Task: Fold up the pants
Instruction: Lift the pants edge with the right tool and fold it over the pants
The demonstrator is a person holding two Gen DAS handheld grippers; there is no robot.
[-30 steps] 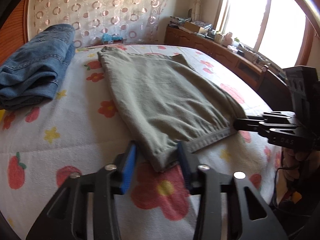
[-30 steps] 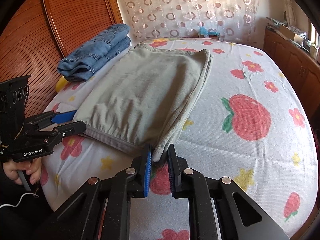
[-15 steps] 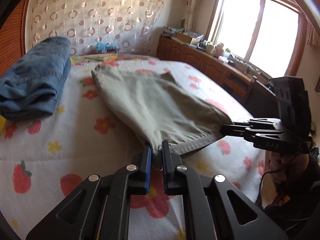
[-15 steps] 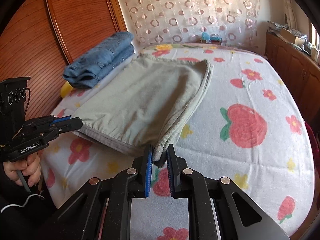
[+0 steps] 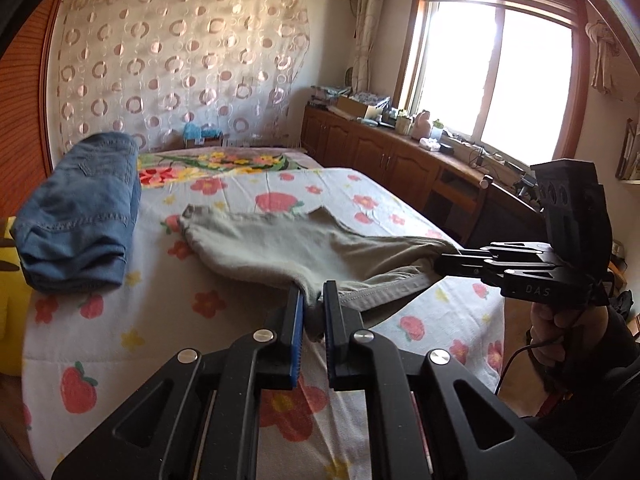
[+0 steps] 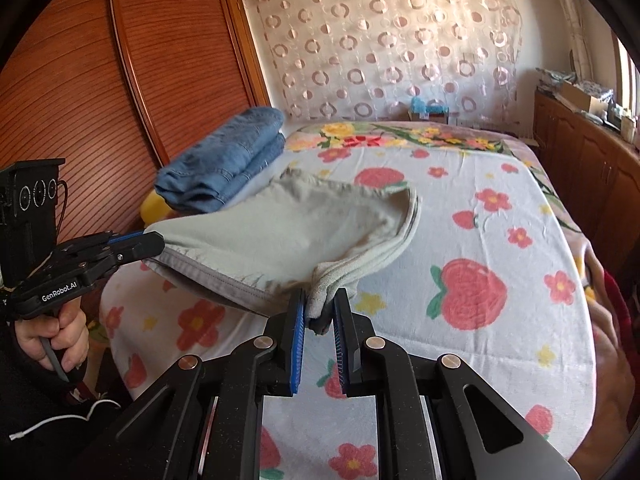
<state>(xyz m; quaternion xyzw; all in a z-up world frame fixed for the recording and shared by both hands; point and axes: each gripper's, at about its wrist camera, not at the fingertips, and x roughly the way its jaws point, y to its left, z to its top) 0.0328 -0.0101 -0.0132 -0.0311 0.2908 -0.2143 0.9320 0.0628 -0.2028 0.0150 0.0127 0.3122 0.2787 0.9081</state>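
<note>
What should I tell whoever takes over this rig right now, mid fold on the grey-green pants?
Left gripper: shut on one near corner of the grey-green pants.
Right gripper: shut on the other near corner.
Pants: near edge lifted off the bed, far end resting on it. Folded jeans lie apart by the wardrobe.
Done: both corners gripped and raised.
Left: probably carry the near edge over to the far end, lay it flat, release.

Pants (image 5: 304, 248) on the bed (image 5: 120, 320), near edge lifted between left gripper (image 5: 312, 300) at six o'clock and right gripper (image 5: 444, 262) at three, folded jeans (image 5: 84, 216) at ten o'clock, cabinets (image 5: 384, 156) at two beyond.
</note>
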